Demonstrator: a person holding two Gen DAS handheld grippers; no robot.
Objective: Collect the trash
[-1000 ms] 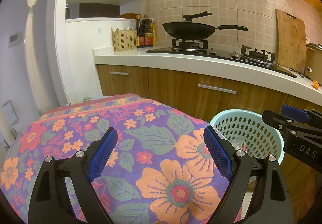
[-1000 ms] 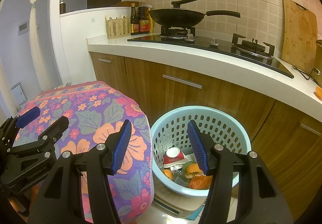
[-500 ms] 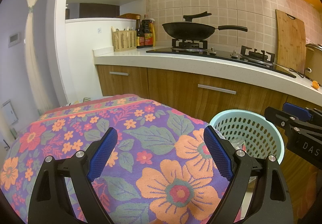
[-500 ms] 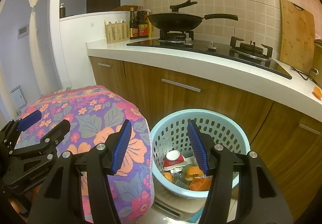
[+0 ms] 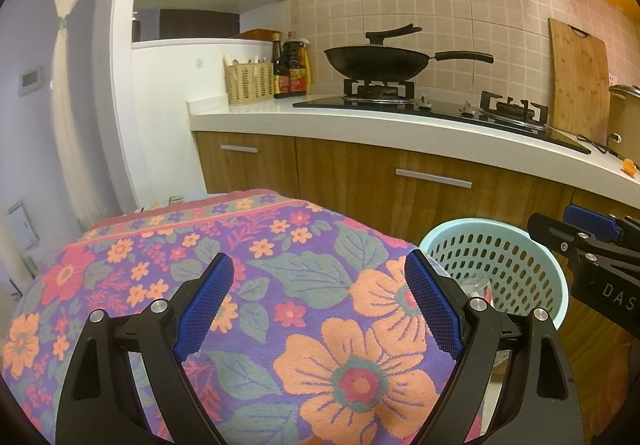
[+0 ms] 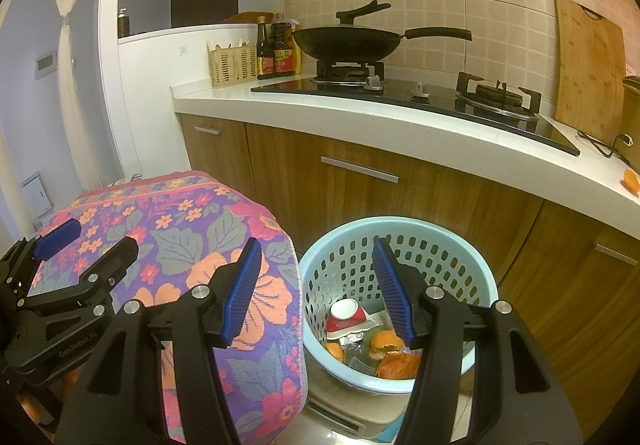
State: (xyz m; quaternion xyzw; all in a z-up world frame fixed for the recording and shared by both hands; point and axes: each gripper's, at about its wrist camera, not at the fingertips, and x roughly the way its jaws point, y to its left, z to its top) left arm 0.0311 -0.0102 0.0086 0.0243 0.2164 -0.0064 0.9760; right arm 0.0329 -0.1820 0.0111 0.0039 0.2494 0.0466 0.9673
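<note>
**Both claws empty, bin already loaded**

While neither claw holds anything, the step in hand looks like a pause between drops. At the bottom of the right wrist view, the right gripper (image 6: 316,285) stands released, its blue pads apart with nothing between them, poised above the bin (image 6: 482,277) at lower centre. The trash (image 6: 368,341) lies on the bin's floor: a red-and-white cup, orange scraps and wrappers, as far as can be told. At the bottom of the left wrist view, the left gripper (image 5: 320,303) is likewise released and empty, over the floral cloth (image 5: 280,285) that fills the lower half of the frame; no litter shows on it.

Further back, in the right middle of that view, an orange scrap (image 5: 630,167) sits on the counter (image 5: 400,129), well apart from both claws. Behind it stand the wok (image 5: 376,63) and the cutting board (image 5: 580,81).

Judging from this, the next move calls for finding a remaining piece, likely that scrap, reaching up to it, clenching on it and carrying it over the bin.
</note>
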